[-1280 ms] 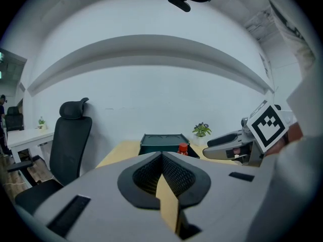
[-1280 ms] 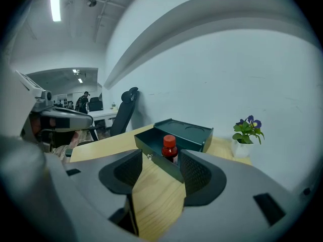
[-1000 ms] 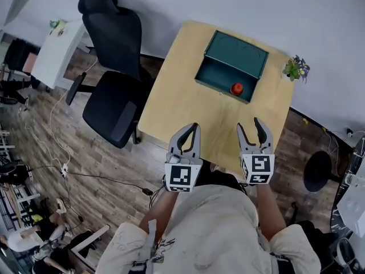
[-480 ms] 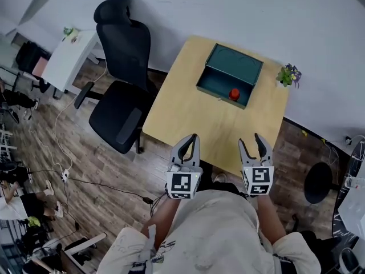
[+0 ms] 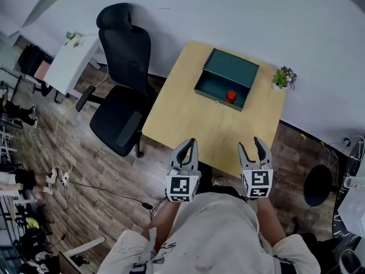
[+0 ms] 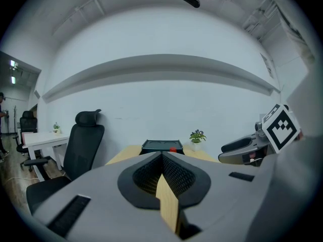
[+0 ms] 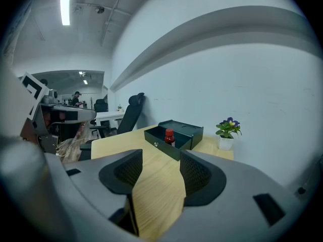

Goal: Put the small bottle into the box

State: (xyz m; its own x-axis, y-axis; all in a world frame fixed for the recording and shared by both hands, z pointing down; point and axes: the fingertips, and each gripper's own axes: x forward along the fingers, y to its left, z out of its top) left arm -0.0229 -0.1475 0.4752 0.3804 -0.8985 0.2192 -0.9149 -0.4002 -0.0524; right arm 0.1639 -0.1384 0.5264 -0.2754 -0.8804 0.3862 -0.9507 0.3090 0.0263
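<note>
Jaws, left: left gripper (image 6: 162,154) clenched tip to tip, nothing between.
Jaws, right: right gripper (image 7: 160,158) released, gap empty.
Bottle: small bottle (image 7: 169,136) upright inside open box (image 7: 185,130), well apart from both; head view, 1 o'clock of left gripper, 11 o'clock of right.
Surface: wooden table (image 5: 188,107); potted plant (image 5: 283,77) at its 2 o'clock corner.
Room: black office chair (image 5: 122,96) at table's 9 o'clock; white desk (image 5: 71,61) at 10 o'clock.

The small red-capped bottle (image 7: 169,136) has a dark body, possibly brown. The rectangular lidded box (image 5: 231,67) is dark teal, the wooden table (image 5: 182,113) pale yellow, the swivel office chair (image 5: 120,107) black. The left gripper (image 5: 192,143) and right gripper (image 5: 250,144) are grey, with black-and-white square markers.
</note>
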